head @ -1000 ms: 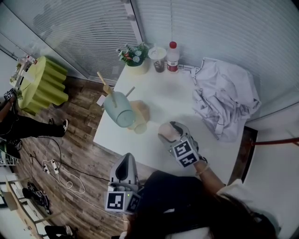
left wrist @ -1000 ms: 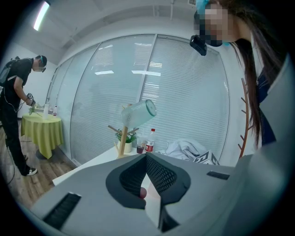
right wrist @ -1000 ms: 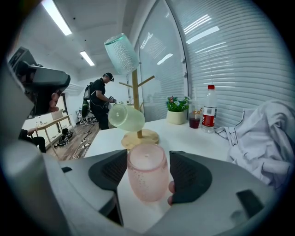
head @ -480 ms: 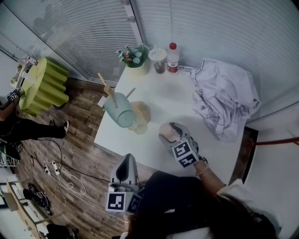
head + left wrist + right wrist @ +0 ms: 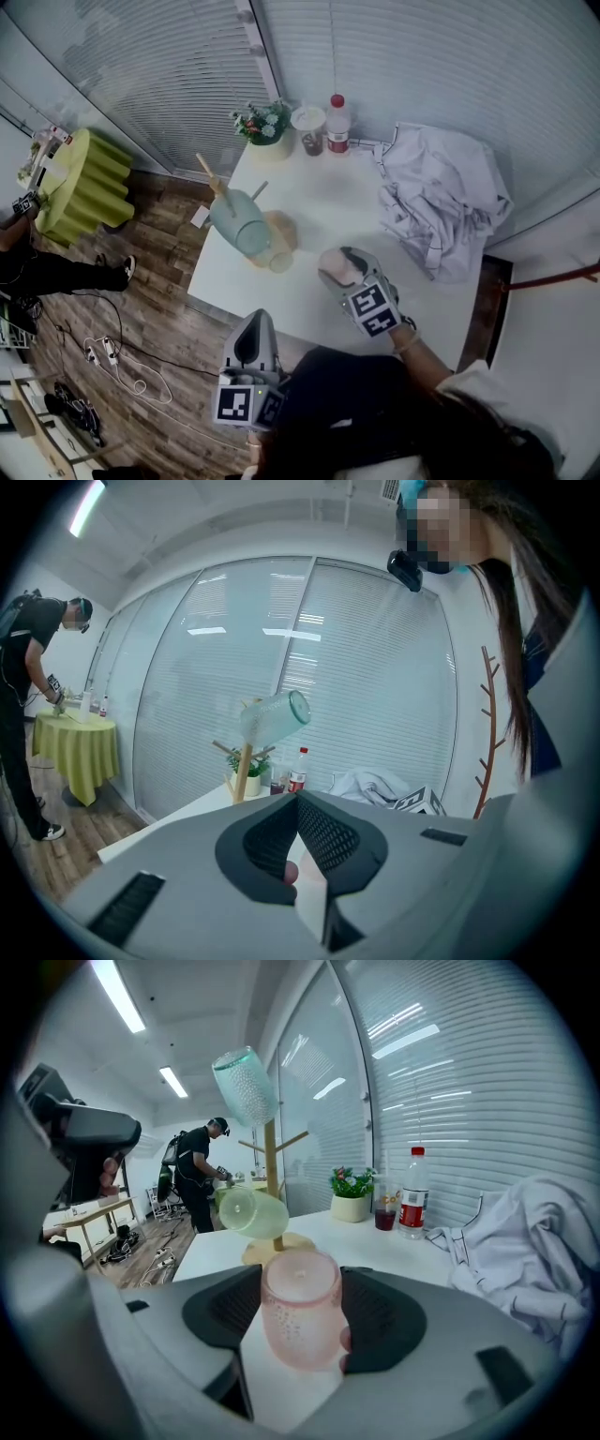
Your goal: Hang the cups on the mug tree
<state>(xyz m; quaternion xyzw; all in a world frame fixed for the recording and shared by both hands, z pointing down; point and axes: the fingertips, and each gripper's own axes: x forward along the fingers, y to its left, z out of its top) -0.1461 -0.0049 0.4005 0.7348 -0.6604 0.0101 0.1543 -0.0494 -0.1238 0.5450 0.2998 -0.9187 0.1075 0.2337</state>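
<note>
— Why is the left tool [image 5: 251, 330] hanging off the counter [image 5: 323, 202]?
— Its jaws are together and empty, so it's keeping clear. The mug tree [image 5: 217, 184] stands at the counter's left edge, with a teal cup [image 5: 239, 225] hung on it.
— And the pink cup [image 5: 298, 1309]?
— It's clamped by its sides in the right tool [image 5: 300, 1326], near the tree, with bare counter between. The cloth [image 5: 441, 211] lies well apart.

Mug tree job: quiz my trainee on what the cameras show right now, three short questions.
1. True or false: the right gripper holds the pink cup between its jaws.
2. How many cups already hang on the mug tree? A one, B two, C three.
3. Fill in: the left gripper has its jaws ___ and holds nothing.
Key: 1 true; 2 B, the teal cup and the green cup; 3 together.
</note>
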